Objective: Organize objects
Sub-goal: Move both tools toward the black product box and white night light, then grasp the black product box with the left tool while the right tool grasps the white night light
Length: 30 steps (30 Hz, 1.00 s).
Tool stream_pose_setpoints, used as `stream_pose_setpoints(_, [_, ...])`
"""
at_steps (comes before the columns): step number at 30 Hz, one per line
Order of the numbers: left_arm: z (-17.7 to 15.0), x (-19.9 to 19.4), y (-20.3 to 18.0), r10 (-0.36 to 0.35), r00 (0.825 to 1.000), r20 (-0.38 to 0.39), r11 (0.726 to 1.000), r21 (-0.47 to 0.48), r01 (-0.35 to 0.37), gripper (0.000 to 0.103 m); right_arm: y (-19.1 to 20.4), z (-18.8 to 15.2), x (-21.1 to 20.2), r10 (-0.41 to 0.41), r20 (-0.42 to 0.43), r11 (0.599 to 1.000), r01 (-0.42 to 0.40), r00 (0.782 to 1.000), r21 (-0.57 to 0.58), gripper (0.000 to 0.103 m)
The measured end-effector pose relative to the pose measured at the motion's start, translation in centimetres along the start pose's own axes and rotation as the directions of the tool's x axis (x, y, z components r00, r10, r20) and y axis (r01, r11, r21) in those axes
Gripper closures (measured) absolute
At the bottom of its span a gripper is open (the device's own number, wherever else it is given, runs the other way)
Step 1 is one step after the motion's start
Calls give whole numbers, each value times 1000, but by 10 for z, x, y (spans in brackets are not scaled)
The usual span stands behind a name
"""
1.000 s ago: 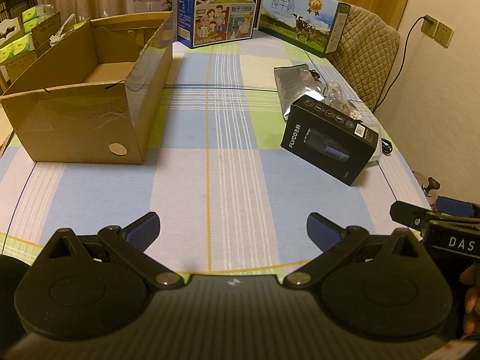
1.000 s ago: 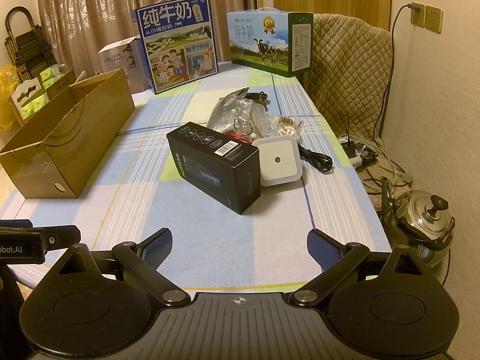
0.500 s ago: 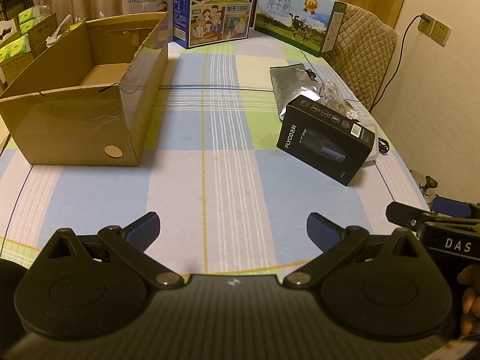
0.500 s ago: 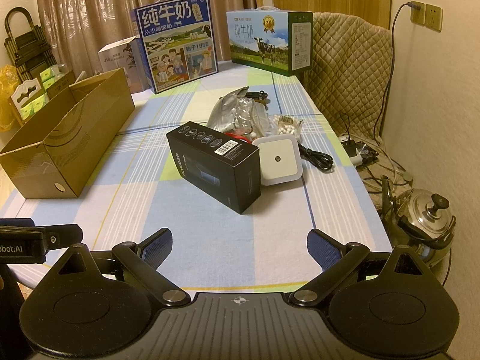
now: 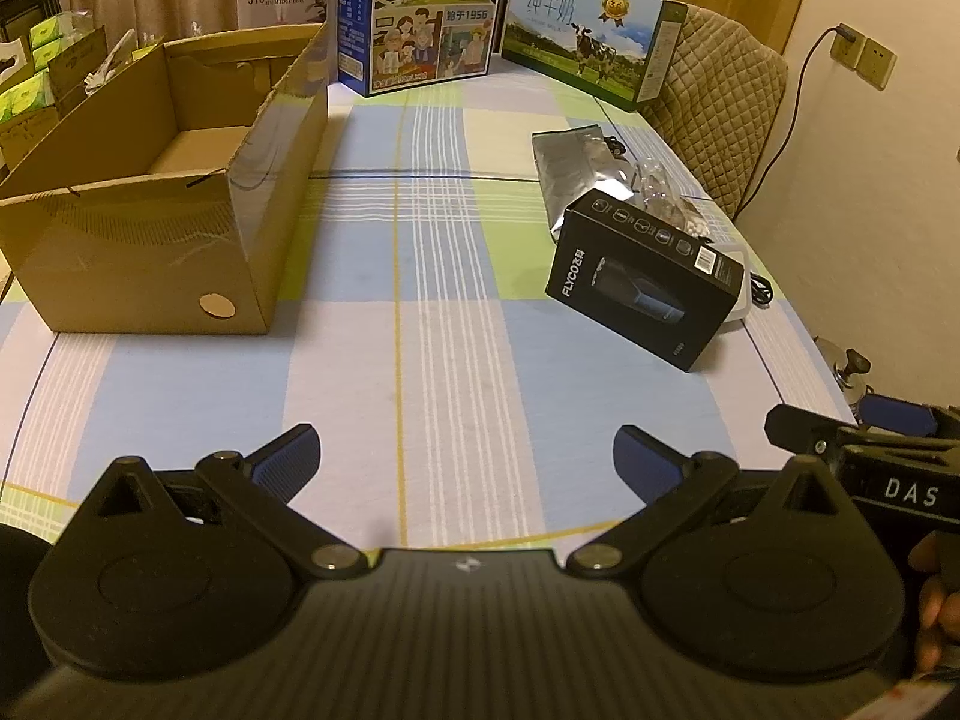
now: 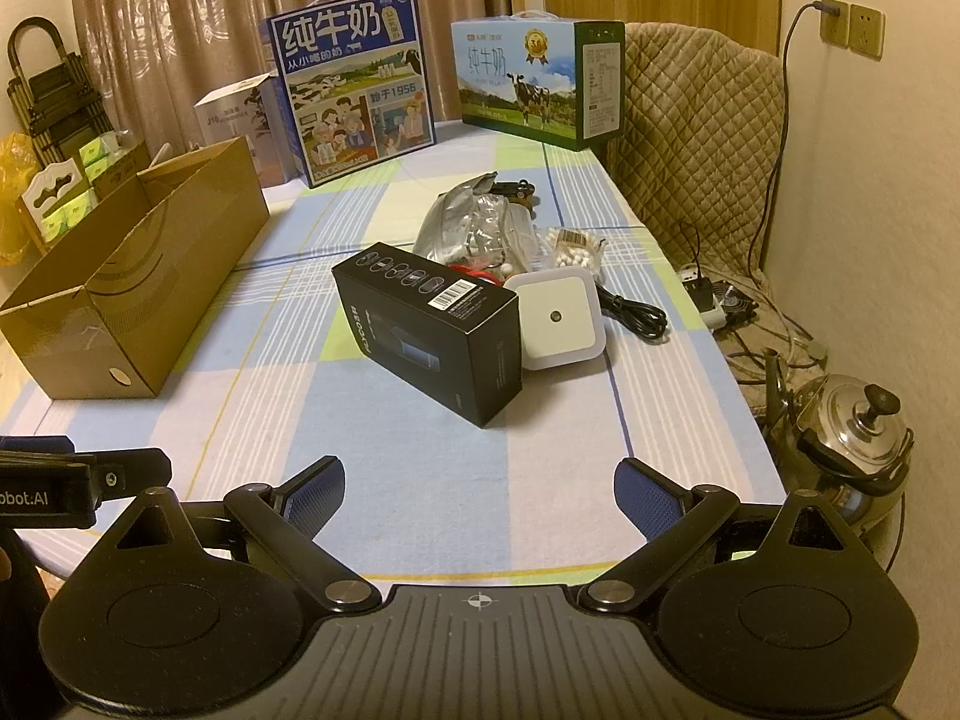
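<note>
Both claws, left (image 5: 465,462) & right (image 6: 480,495), spread wide w/ nothing held; black box (image 6: 429,330) looks stiff, light – pinch across narrow sides, then into cardboard box (image 5: 150,240)

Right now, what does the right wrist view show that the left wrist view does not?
Only the right wrist: the steel kettle on the floor in full, and the black cable. Only the left wrist: the bare floor of the cardboard box. Both: the black FLYCO box, the two milk cartons, and both grippers, left and right, open.
</note>
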State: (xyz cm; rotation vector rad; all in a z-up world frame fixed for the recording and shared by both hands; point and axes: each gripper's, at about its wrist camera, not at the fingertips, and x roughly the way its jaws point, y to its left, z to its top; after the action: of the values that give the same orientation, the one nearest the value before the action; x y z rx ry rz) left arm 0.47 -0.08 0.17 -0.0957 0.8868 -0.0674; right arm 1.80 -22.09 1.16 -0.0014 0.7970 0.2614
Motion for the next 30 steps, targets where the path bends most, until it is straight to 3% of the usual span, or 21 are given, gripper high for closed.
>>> stream_pose_setpoints(13, [10, 6, -2, -21, 1000, 5, 999, 44, 21, 1, -7, 11, -5, 51, 8, 998, -51, 999, 46, 8])
stream_pose_setpoints(17, [29, 13, -7, -51, 999, 15, 989, 142, 49, 1, -13, 29, -11, 24, 43, 999, -23, 999, -35, 8])
stream_pose_setpoints(20, [47, 18, -14, -105, 994, 20, 961, 260, 96, 1, -22, 43, -12, 45, 50, 995, -40, 998, -93, 8])
stream_pose_setpoints(24, [69, 29, -32, -185, 983, 4, 868, 469, 161, 1, -38, 61, -5, 69, 24, 984, -64, 997, -168, 10])
stream_pose_setpoints(28, [89, 43, -53, -242, 970, -20, 713, 675, 191, 2, -47, 76, 7, 85, -17, 962, -86, 996, -258, 17])
stream_pose_setpoints(30, [97, 50, -60, -295, 954, -45, 630, 742, 230, 8, -51, 81, 15, 92, -39, 949, -100, 995, -298, 20])
